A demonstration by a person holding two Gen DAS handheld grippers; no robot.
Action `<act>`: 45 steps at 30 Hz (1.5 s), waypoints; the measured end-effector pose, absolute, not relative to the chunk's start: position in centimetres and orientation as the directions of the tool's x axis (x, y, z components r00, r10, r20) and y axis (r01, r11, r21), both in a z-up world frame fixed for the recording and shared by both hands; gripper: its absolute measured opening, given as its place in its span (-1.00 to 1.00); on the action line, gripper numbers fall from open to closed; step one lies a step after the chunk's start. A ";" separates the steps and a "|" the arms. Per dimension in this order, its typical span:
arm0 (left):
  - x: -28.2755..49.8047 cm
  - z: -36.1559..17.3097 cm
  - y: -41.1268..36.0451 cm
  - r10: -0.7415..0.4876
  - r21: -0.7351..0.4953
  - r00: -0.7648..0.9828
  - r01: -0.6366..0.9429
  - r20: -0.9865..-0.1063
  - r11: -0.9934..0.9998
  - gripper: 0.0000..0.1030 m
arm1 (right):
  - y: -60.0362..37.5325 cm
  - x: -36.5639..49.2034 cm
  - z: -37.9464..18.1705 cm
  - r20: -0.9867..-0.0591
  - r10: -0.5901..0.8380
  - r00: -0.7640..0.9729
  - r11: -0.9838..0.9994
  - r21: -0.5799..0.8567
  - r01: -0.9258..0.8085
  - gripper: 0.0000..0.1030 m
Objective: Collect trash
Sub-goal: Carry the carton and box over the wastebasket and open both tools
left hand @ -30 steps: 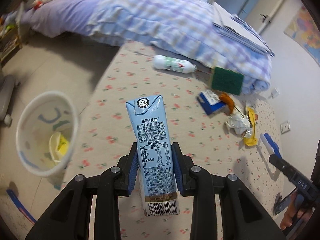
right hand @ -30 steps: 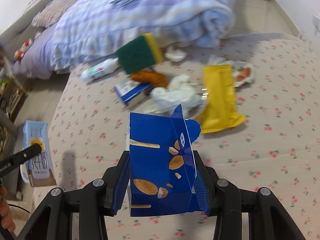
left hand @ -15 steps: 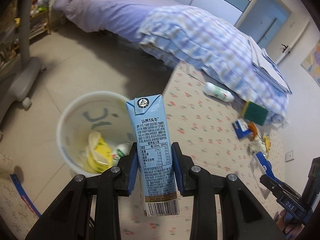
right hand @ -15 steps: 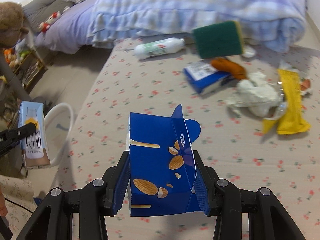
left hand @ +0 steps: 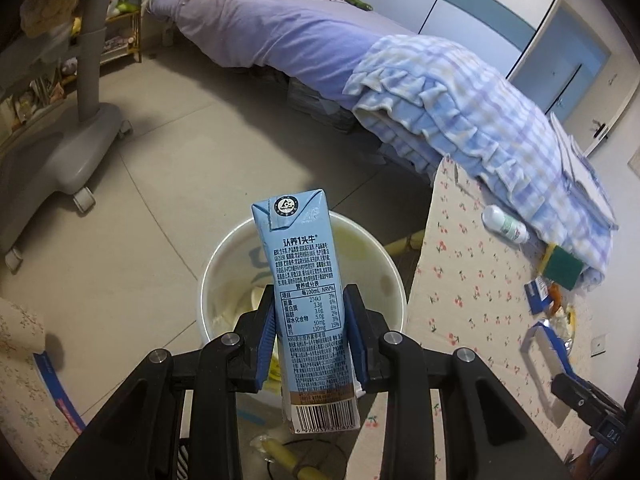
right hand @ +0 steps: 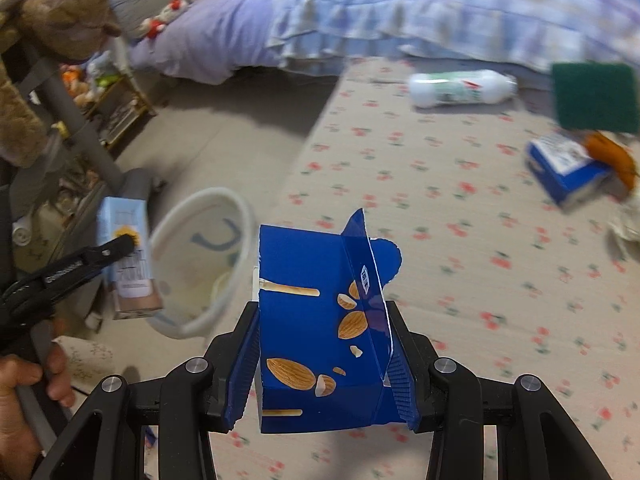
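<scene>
My left gripper (left hand: 310, 296) is shut on a light-blue milk carton (left hand: 300, 264), held upright above the mouth of a white bin (left hand: 360, 256) on the floor. Yellow scraps lie in the bin. In the right wrist view the same carton (right hand: 124, 248) hangs at the bin's (right hand: 240, 208) left rim, with a hand (right hand: 20, 392) on the left gripper's handle. My right gripper (right hand: 322, 312) is shut on a dark-blue snack box (right hand: 312, 280) printed with almonds. It hovers over the left edge of the floral mat (right hand: 440, 200), just right of the bin.
On the mat lie a white bottle (right hand: 460, 88), a green sponge (right hand: 592, 96), a blue-and-white carton (right hand: 564, 164) and an orange scrap (right hand: 612, 156). A bed with a plaid blanket (left hand: 460, 100) runs behind. A grey wheeled stand (left hand: 60, 148) stands left of the bin.
Both grippers have swung left, away from the litter on the mat. The bin went from the left edge to directly beneath the milk carton. Both grips are unchanged.
</scene>
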State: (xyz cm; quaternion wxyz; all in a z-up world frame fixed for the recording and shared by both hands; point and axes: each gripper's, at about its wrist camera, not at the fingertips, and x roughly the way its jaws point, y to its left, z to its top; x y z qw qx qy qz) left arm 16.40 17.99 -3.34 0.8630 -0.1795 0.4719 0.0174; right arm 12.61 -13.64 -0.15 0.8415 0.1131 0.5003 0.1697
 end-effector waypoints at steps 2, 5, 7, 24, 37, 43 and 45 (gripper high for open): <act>16.6 -3.7 18.6 -0.135 -0.290 0.524 -0.225 -0.841 0.930 -0.02 | -12.6 13.2 -0.4 -0.801 0.412 0.435 0.911 0.367 -0.187 -0.02; 16.2 -3.7 19.6 -0.099 -0.267 0.512 -0.265 -0.853 0.926 0.36 | -10.9 14.1 -1.0 -0.806 0.424 0.412 0.906 0.378 -0.192 -0.02; 15.8 -3.6 20.3 -0.062 -0.234 0.500 -0.288 -0.864 0.929 0.39 | -9.3 14.9 -1.5 -0.808 0.431 0.402 0.902 0.378 -0.207 -0.02; 13.1 -3.1 23.9 0.100 -0.049 0.465 -0.299 -0.880 0.953 0.60 | -1.2 19.2 -3.0 -0.795 0.483 0.369 0.873 0.401 -0.278 0.00; 13.1 -3.0 23.9 0.105 -0.050 0.471 -0.304 -0.876 0.951 0.60 | -2.3 20.1 -2.1 -0.768 0.505 0.394 0.863 0.433 -0.260 0.45; 13.2 -2.7 22.2 0.094 -0.043 0.484 -0.265 -0.870 0.963 0.88 | -6.4 18.3 -1.3 -0.781 0.449 0.434 0.894 0.387 -0.228 0.53; 13.2 -2.5 21.2 0.086 -0.044 0.488 -0.248 -0.869 0.968 0.88 | -8.2 17.2 -1.0 -0.792 0.410 0.452 0.912 0.348 -0.217 0.57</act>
